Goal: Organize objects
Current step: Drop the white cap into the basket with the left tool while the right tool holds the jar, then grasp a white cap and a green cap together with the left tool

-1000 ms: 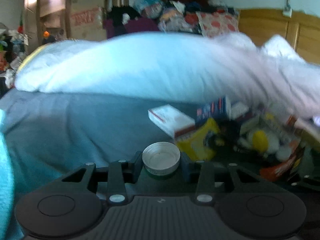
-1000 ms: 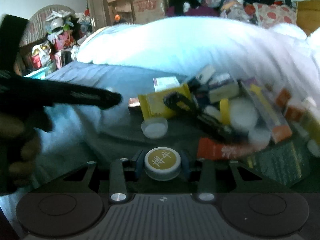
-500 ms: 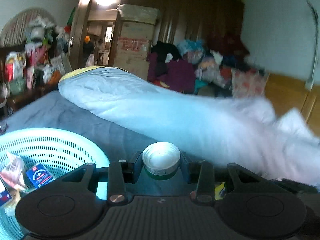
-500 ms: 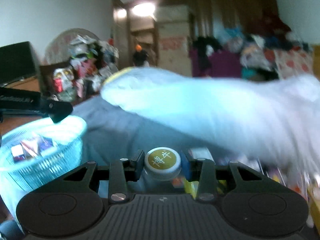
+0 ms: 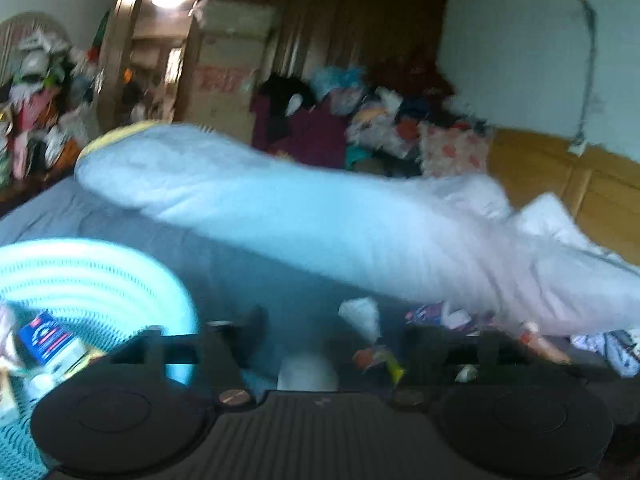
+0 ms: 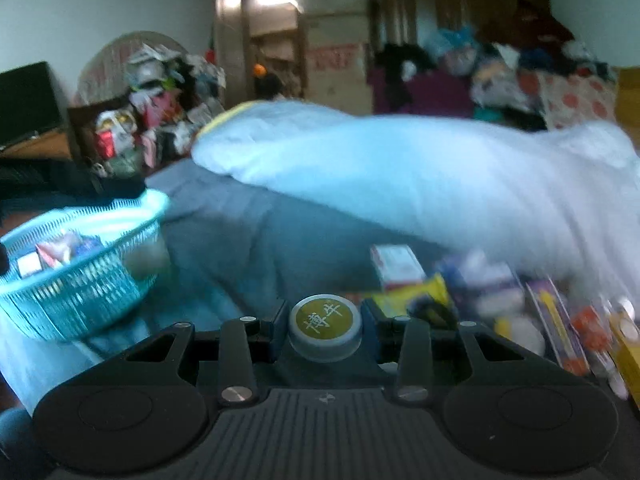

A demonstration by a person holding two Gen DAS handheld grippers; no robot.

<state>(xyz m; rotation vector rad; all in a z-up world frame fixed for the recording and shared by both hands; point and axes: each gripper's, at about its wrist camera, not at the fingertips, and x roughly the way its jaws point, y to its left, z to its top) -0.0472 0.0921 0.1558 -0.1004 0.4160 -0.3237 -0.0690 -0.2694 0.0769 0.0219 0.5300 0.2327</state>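
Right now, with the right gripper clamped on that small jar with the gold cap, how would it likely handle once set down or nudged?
The small jar looks rigid and light. Its round body would probably roll if tipped on the soft blue bedsheet. The right gripper grips only below its cap, so it may slip.

Basket (image 6: pixel 76 264) sitting at near left on the bed (image 6: pixel 256 232), boxes lying in it, quilt (image 6: pixel 420 176) lying far across the bed, clutter pile (image 6: pixel 520 312) lying near right, jar (image 6: pixel 325 326) sitting nearest centre.
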